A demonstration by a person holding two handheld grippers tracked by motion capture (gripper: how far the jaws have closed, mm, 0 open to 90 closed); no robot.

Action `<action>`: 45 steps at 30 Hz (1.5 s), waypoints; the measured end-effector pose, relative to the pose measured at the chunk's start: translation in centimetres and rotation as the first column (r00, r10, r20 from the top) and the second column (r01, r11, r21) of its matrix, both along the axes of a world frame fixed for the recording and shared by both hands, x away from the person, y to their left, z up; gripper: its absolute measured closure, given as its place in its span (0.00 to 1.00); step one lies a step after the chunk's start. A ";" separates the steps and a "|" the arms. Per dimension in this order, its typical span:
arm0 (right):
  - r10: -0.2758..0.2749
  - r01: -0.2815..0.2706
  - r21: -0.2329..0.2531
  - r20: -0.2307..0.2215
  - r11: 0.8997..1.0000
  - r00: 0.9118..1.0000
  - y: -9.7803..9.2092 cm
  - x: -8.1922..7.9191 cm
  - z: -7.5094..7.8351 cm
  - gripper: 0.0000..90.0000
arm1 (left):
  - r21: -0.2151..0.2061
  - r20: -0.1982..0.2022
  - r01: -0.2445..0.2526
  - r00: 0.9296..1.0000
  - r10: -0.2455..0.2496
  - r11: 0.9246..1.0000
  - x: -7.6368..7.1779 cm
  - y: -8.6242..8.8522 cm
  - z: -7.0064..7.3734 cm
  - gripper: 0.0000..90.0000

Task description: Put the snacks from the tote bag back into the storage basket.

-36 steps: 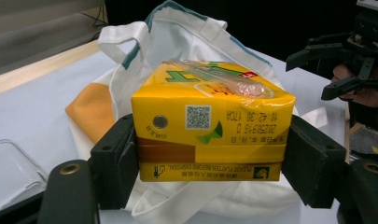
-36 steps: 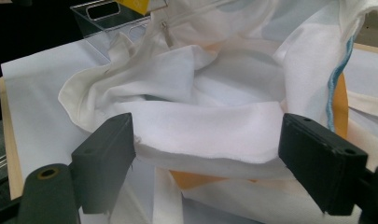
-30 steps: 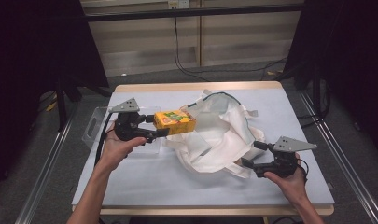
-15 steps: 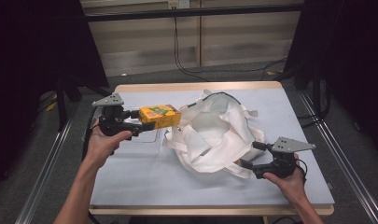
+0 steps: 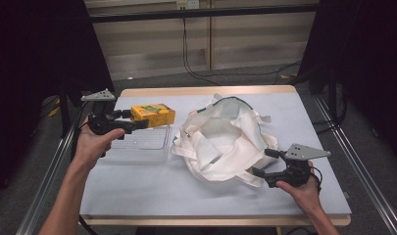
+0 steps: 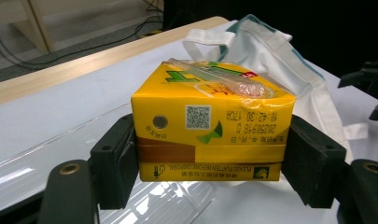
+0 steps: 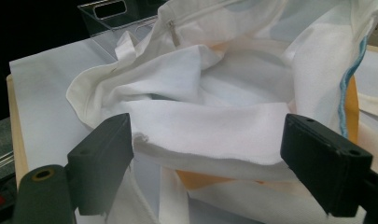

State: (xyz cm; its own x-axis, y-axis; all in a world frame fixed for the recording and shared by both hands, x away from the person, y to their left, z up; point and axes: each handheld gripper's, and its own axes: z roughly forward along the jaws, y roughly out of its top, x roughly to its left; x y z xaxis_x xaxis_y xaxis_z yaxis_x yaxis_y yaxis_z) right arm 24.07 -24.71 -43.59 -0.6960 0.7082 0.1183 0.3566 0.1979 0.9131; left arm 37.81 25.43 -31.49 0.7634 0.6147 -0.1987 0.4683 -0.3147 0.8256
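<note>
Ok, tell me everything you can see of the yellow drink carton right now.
The yellow drink carton is a small paper box with green and brown print, a QR code, a date stamp and a wrapped straw stuck on its upper face. It is clamped side to side in the left gripper, held above the clear plastic tray, left of the white bag.

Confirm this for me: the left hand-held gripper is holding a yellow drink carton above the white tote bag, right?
Not quite. The left hand-held gripper does hold the yellow drink carton, but above the clear plastic tray, beside the white tote bag, as the high view shows.
</note>
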 end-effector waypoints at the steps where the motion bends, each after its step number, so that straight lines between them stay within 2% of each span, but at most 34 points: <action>1: 0.000 0.000 -0.001 0.000 1.000 1.000 0.0 0.0 0.0 0.19 | 0.000 -0.003 -0.002 1.000 0.002 1.000 0.1 0.1 0.1 0.31; 5: 0.000 0.000 0.000 -0.004 1.000 1.000 -0.1 0.1 0.0 0.19 | 0.030 -0.014 -0.036 0.999 0.036 0.999 0.5 0.4 0.3 0.31; 7: 0.002 -0.002 -0.003 0.000 1.000 1.000 -0.1 0.1 -0.1 0.19 | 0.039 -0.049 -0.055 0.997 0.057 0.998 0.9 0.5 0.1 0.31; 9: 0.000 0.000 -0.004 0.000 1.000 1.000 -0.1 0.0 0.0 0.19 | 0.062 -0.060 -0.073 0.995 0.077 0.995 1.2 0.6 -0.1 0.31; 13: 0.002 -0.002 -0.001 -0.001 1.000 1.000 0.0 0.0 0.0 0.19 | 0.059 -0.092 -0.079 0.992 0.084 0.995 1.4 0.5 -0.3 0.31; 15: 0.001 -0.001 0.006 0.000 1.000 1.000 0.0 0.1 0.1 0.19 | 0.075 -0.089 -0.095 0.991 0.102 0.993 1.5 0.4 -0.1 0.31; 19: 0.008 -0.008 0.007 0.005 1.000 1.000 0.1 0.2 0.1 0.19 | 0.108 -0.119 -0.126 0.983 0.139 0.986 2.2 0.4 0.0 0.31; 23: 0.005 -0.005 0.005 0.002 1.000 1.000 -0.1 0.1 0.0 0.19 | 0.154 -0.171 -0.162 0.967 0.188 0.975 3.1 0.4 -0.5 0.31; 24: 0.005 -0.005 0.007 0.001 1.000 1.000 -0.1 0.1 0.0 0.19 | 0.163 -0.174 -0.164 0.966 0.192 0.973 3.2 0.4 -0.6 0.31; 25: 0.002 -0.002 0.007 -0.002 1.000 1.000 -0.2 0.1 0.0 0.19 | 0.159 -0.183 -0.183 0.960 0.211 0.970 3.4 0.4 -0.7 0.31; 26: -0.003 0.003 0.007 0.002 1.000 1.000 -0.2 0.1 0.0 0.19 | 0.173 -0.187 -0.177 0.960 0.209 0.969 3.6 0.5 -0.7 0.31; 28: -0.003 0.003 0.005 0.001 1.000 1.000 -0.2 0.1 0.0 0.19 | 0.182 -0.203 -0.197 0.951 0.233 0.963 4.0 0.4 -0.7 0.31; 29: -0.001 0.001 0.004 -0.001 1.000 1.000 -0.2 0.1 0.0 0.19 | 0.195 -0.204 -0.195 0.951 0.234 0.961 4.1 0.4 -0.7 0.31; 31: 0.001 -0.001 0.001 -0.004 1.000 1.000 -0.1 0.1 -0.1 0.19 | 0.209 -0.221 -0.203 0.943 0.249 0.957 4.4 0.3 -0.7 0.31; 32: 0.001 -0.001 0.000 -0.003 1.000 1.000 -0.1 0.1 -0.1 0.19 | 0.219 -0.229 -0.215 0.937 0.264 0.952 4.6 0.3 -0.8 0.31; 35: 0.005 -0.005 -0.003 0.000 1.000 1.000 0.0 0.3 -0.1 0.19 | 0.247 -0.247 -0.217 0.928 0.278 0.944 5.3 0.1 -1.2 0.31; 36: 0.005 -0.005 -0.003 0.000 1.000 1.000 0.0 0.3 -0.1 0.19 | 0.247 -0.247 -0.217 0.928 0.278 0.944 5.3 0.1 -1.2 0.31; 37: 0.005 -0.005 -0.008 -0.001 1.000 1.000 0.0 0.3 -0.1 0.19 | 0.240 -0.250 -0.230 0.924 0.289 0.943 5.4 0.1 -1.3 0.31; 38: 0.005 -0.005 -0.008 -0.001 1.000 1.000 0.0 0.3 -0.1 0.19 | 0.254 -0.256 -0.215 0.925 0.280 0.943 5.5 0.2 -1.3 0.31; 39: 0.004 -0.004 -0.007 0.000 1.000 1.000 0.0 0.3 -0.1 0.19 | 0.250 -0.256 -0.233 0.920 0.296 0.940 5.6 0.1 -1.5 0.31; 41: 0.001 -0.001 -0.009 -0.006 1.000 1.000 0.0 0.2 -0.2 0.19 | 0.263 -0.275 -0.221 0.916 0.292 0.939 6.0 0.0 -1.7 0.31; 43: 0.003 -0.003 -0.010 -0.005 1.000 1.000 0.0 0.2 -0.2 0.19 | 0.273 -0.293 -0.232 0.904 0.310 0.934 6.3 -0.1 -2.1 0.31; 45: 0.007 -0.007 -0.014 -0.002 1.000 1.000 0.0 0.3 -0.3 0.19 | 0.293 -0.303 -0.218 0.902 0.306 0.931 6.5 -0.2 -2.4 0.31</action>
